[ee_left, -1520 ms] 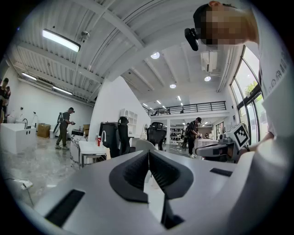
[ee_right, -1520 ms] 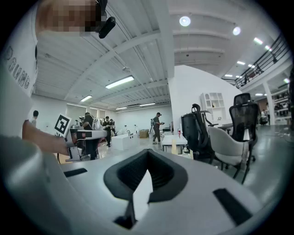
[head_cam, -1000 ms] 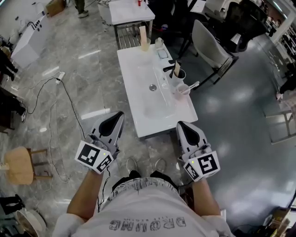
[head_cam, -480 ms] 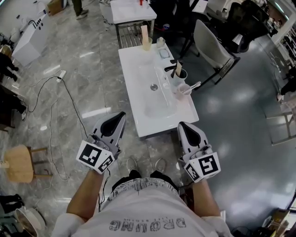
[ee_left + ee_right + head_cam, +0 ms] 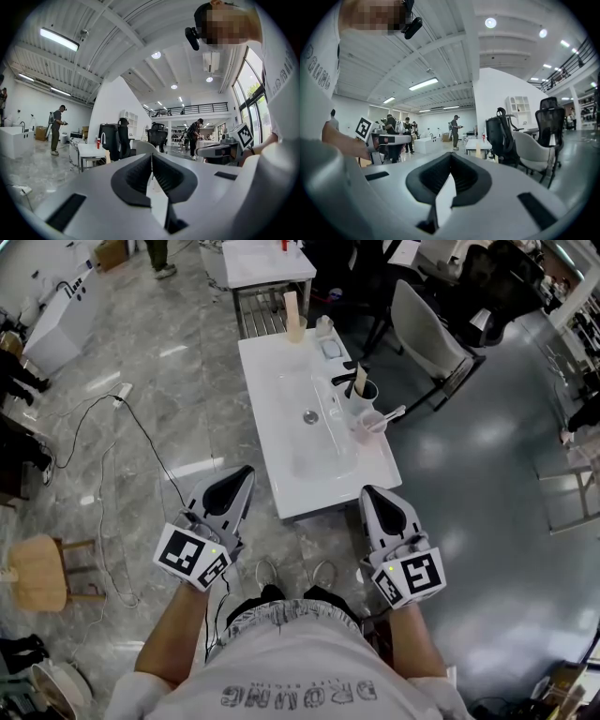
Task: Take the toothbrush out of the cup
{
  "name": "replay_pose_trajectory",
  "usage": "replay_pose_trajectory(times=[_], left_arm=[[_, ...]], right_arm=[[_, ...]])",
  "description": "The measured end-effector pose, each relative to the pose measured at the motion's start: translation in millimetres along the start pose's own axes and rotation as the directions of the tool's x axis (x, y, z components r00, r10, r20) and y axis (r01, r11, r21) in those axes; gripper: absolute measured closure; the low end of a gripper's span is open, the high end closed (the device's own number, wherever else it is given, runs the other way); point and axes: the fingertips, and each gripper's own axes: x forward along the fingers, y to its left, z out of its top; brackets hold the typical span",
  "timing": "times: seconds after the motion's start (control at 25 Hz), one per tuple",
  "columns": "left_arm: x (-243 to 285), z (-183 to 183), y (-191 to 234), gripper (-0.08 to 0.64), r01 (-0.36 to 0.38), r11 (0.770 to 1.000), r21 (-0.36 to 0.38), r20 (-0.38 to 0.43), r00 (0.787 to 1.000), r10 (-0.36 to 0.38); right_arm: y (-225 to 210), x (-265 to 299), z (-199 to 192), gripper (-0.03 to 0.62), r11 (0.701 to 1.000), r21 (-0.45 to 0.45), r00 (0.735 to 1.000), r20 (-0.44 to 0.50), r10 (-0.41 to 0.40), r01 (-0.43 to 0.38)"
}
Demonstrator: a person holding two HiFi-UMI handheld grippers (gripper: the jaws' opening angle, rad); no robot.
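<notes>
table [image 5: 323, 486]: white, smooth, hard, rect; basin [image 5: 314, 423] sunk in.
L tool [image 5: 242, 474]: pressed together, empty, short of table.
R tool [image 5: 369, 493]: same, empty.
cup [image 5: 368, 425]: pinkish clear, prob plastic, right of basin; light, tips easy.
toothbrush [image 5: 391, 413]: in cup, leans out right; thin, stiff, light, prob slick; pinch free handle end.

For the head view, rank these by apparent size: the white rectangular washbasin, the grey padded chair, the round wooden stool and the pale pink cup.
1. white rectangular washbasin
2. grey padded chair
3. round wooden stool, only somewhat smaller than the chair, and set at the frame's distorted edge, so this pair is unsure
4. pale pink cup, clearly the smallest
</notes>
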Motion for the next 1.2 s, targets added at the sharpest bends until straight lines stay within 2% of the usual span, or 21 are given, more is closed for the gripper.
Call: replay_pose_trajectory(times=[0.88, 0.96, 1.2], left_arm=[[5.2, -3.9, 3.6, 0.534, 0.016, 1.0, 0.002, -0.017, 1.0, -0.016], [5.6, -3.6, 3.9, 0.498, 0.015, 1.0, 0.0, -0.019, 1.0, -0.015], [4.3, -5.7, 4.4, 0.487, 0.014, 1.0, 0.0, -0.025, 1.0, -0.014]], right_arm=[[0.0, 8.0, 4.0, 0.565, 1.0, -0.023, 1.0, 0.002, 0.0, 0.0], [-1.0, 7.4, 4.5, 0.563, 1.0, -0.02, 1.0, 0.002, -0.005, 0.005], [-1.8, 6.3, 3.0, 0.549, 1.0, -0.015, 1.0, 0.005, -0.012, 0.013]])
